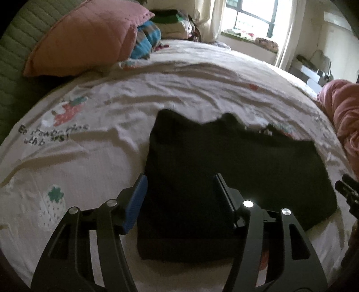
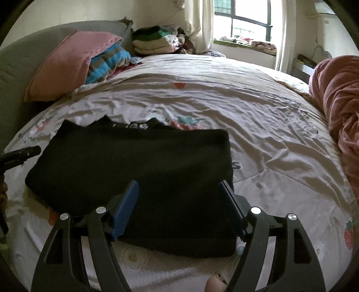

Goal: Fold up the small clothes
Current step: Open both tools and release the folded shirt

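While the black garment point(image 2: 134, 170) lies flat on the strawberry-print sheet point(image 2: 258, 134), long axis crosswise, both our grippers hover at its near edge. Left gripper point(image 1: 179, 197) and right gripper point(image 2: 179, 202) gape, grasping nothing; the right looks likelier for the next fold.

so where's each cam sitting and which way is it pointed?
Left wrist: on the left gripper, looking forward along its open fingers over the black garment's left part toward the pink pillow and window; the right gripper's tip shows at the right edge.
Right wrist: on the right gripper, fingers open, above the garment's right part; the left gripper's tip shows at left, a fingertip at bottom.
Shared: garment, strawberry-print bedsheet, pillow, window.
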The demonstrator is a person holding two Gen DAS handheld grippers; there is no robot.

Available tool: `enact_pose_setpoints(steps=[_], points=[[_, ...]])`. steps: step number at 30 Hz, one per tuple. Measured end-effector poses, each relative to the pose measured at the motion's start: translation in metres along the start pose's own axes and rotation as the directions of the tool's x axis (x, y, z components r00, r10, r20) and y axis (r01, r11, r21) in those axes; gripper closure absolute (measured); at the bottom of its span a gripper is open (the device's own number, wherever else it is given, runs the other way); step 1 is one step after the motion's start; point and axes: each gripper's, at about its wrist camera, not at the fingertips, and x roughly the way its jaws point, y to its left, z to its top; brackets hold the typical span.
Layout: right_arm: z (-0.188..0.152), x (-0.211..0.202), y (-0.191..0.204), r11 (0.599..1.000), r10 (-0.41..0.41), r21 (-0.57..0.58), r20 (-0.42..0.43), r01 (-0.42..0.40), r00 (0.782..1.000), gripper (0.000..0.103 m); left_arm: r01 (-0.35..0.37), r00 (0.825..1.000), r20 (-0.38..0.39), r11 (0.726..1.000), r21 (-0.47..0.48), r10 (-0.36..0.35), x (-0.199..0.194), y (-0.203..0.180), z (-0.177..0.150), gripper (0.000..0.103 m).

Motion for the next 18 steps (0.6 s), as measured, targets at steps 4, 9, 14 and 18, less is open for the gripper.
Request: enact_pose_setpoints(steps=[4,9,14,18], points=[[-0.008,0.002,0.005,1.000,0.009,-0.017,-0.027,-0.009,1.000,0.031,0.003,0.999,-0.046,1.000,0.010,-0.003,0.006,0.000,-0.014,0.050],[-0.017,0.008,0.007,0.999,0.004,-0.032,-0.071,-0.007,0.997,0.031,-0.001,0.995,-0.095,1.000,0.006,0.001,0.013,0.005,-0.027,0.050],[-0.029,0.023,0.001,0.999,-0.020,-0.031,-0.145,0.015,0.989,0.031,0.005,0.993,-0.114,1.000,-0.005,-0.006,0.016,0.007,-0.037,0.049],[-0.037,0.029,-0.009,1.000,0.002,0.005,-0.170,-0.001,0.985,0.031,0.026,0.992,-0.126,0.998,-0.049,-0.032,0.015,0.015,-0.042,0.046]])
